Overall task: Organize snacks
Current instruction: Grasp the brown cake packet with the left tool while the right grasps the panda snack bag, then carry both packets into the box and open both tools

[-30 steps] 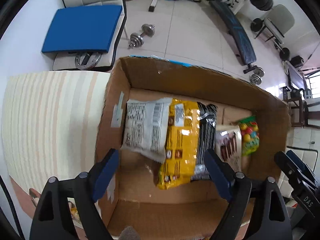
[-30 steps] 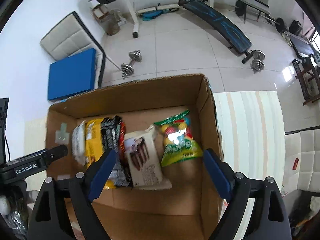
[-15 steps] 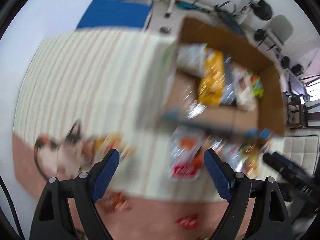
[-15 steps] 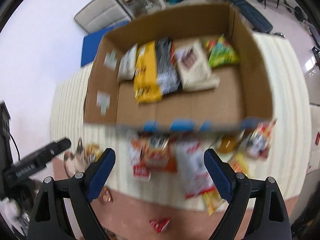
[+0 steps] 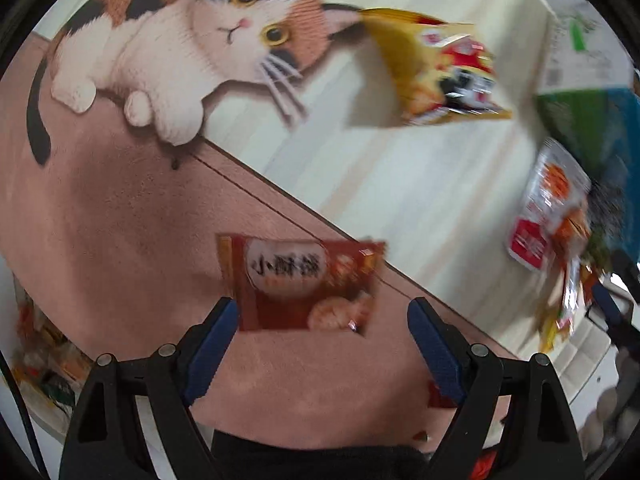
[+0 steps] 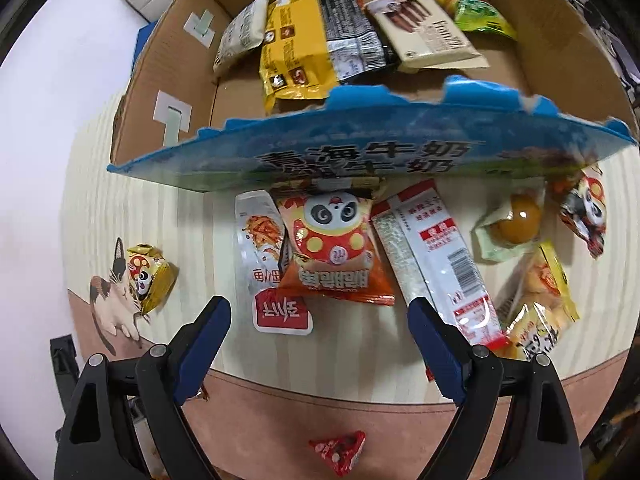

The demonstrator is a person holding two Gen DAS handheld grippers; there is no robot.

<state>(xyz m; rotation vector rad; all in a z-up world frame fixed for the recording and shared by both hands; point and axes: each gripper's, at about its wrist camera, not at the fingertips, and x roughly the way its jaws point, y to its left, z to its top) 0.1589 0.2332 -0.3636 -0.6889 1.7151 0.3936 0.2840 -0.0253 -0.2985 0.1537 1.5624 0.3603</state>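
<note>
My left gripper (image 5: 322,312) hangs open over a dark red snack packet (image 5: 304,284) that lies flat on the pink band of the mat; the packet sits between and just beyond the fingertips, untouched. A yellow chip bag (image 5: 436,72) lies further off by the cat picture. My right gripper (image 6: 320,312) is open above an orange panda snack bag (image 6: 332,248), with a white and red pouch (image 6: 266,264) to its left and a long white packet (image 6: 436,264) to its right. Behind them stands the cardboard box (image 6: 160,76) with several snacks inside.
The box's blue printed front flap (image 6: 360,152) overhangs the snacks on the mat. A round yellow snack in clear wrap (image 6: 516,224), a second panda bag (image 6: 588,212) and a yellow bag (image 6: 544,300) lie at right. A small red triangular packet (image 6: 338,448) sits near me.
Both grippers have left the box interior and swung back toward me and down over the mat. The left one went far left to the cat picture. Neither has taken anything.
</note>
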